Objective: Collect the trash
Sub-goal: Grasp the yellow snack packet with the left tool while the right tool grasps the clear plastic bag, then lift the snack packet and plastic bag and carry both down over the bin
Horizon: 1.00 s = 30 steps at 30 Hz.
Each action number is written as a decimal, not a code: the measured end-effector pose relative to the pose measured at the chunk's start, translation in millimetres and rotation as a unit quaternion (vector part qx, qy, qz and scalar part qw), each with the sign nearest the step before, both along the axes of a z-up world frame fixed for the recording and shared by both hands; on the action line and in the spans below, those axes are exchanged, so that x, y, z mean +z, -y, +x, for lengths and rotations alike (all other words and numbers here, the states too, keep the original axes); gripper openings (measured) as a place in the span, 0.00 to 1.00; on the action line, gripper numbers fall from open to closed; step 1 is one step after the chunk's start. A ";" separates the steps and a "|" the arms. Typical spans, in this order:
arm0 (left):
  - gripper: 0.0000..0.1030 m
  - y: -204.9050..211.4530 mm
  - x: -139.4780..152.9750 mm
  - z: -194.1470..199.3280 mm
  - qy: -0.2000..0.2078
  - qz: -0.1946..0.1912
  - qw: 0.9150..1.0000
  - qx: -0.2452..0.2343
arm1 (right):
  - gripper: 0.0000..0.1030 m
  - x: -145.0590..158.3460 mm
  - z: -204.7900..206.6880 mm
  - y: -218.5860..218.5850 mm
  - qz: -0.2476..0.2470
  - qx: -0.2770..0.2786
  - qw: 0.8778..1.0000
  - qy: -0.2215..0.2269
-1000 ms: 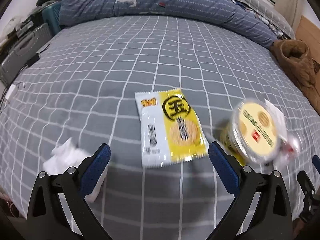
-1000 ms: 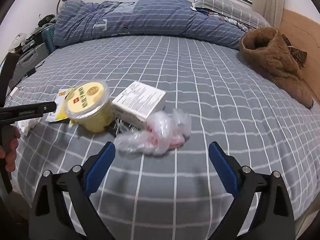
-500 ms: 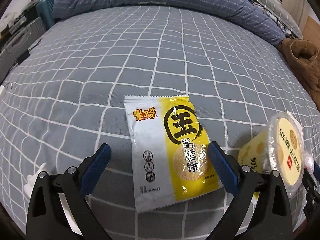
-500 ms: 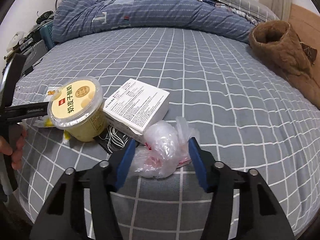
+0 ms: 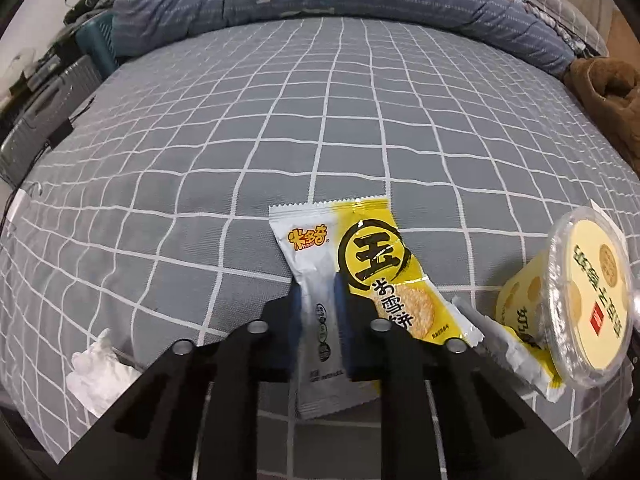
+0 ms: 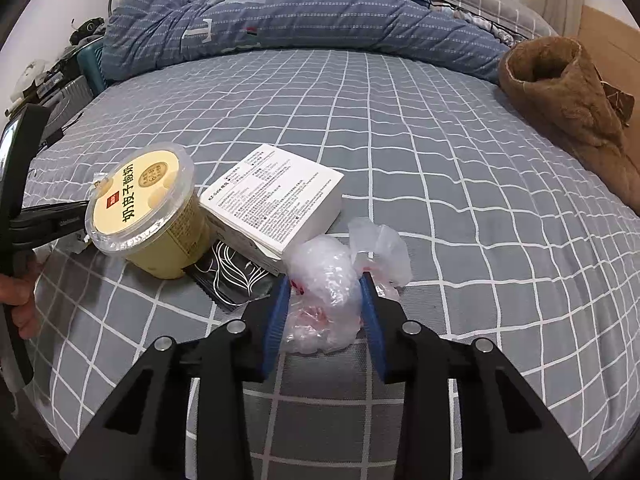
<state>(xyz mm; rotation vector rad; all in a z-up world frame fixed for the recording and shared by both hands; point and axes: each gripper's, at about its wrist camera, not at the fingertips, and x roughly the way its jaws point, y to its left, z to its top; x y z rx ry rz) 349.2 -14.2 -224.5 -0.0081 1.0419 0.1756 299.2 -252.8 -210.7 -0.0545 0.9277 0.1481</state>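
Note:
A yellow and white snack wrapper lies on the grey checked bed. My left gripper is shut on its white near edge. A crumpled clear plastic bag lies near the bed's front edge, and my right gripper is shut on it. A yellow yogurt cup lies tilted on its side beside a white box. The cup also shows in the left wrist view. A crumpled white tissue lies at the front left. A second small wrapper lies by the cup.
A black patterned sachet lies under the box and cup. A blue striped duvet is bunched at the back. A brown fleece garment lies at the right. Suitcases stand left of the bed. The left gripper's body shows at the left edge.
Both grippers have moved forward and closed: the left onto the snack wrapper, the right onto the plastic bag. One second ago both were wide open.

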 end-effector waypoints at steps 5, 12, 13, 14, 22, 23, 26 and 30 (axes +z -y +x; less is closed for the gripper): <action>0.08 -3.4 8.0 -11.3 0.007 -0.010 1.000 -0.004 | 0.32 6.8 -2.9 2.5 0.004 -0.012 1.000 0.003; 0.07 -12.5 28.6 -35.6 0.023 -0.020 1.000 0.000 | 0.32 22.3 -14.8 5.5 0.007 -0.019 1.000 0.012; 0.07 -14.1 31.8 -38.8 0.026 -0.022 0.999 0.000 | 0.32 24.7 -17.4 5.8 0.007 -0.020 1.000 0.013; 0.06 -14.5 34.8 -41.3 0.028 -0.023 0.999 -0.001 | 0.32 26.3 -18.5 6.0 0.008 -0.021 1.000 0.013; 0.06 -13.8 64.5 -81.2 0.046 -0.048 0.998 -0.008 | 0.32 44.3 -42.9 9.6 0.015 -0.030 0.999 0.018; 0.06 -13.6 68.2 -87.2 0.047 -0.050 0.998 -0.009 | 0.32 46.3 -45.8 9.6 0.016 -0.030 0.999 0.018; 0.06 -14.4 75.2 -100.1 0.047 -0.061 0.997 -0.011 | 0.32 53.5 -56.2 9.4 0.017 -0.030 0.999 0.021; 0.06 -11.7 86.0 -116.0 0.050 -0.065 0.996 -0.018 | 0.32 67.9 -70.1 9.6 0.020 -0.031 0.999 0.027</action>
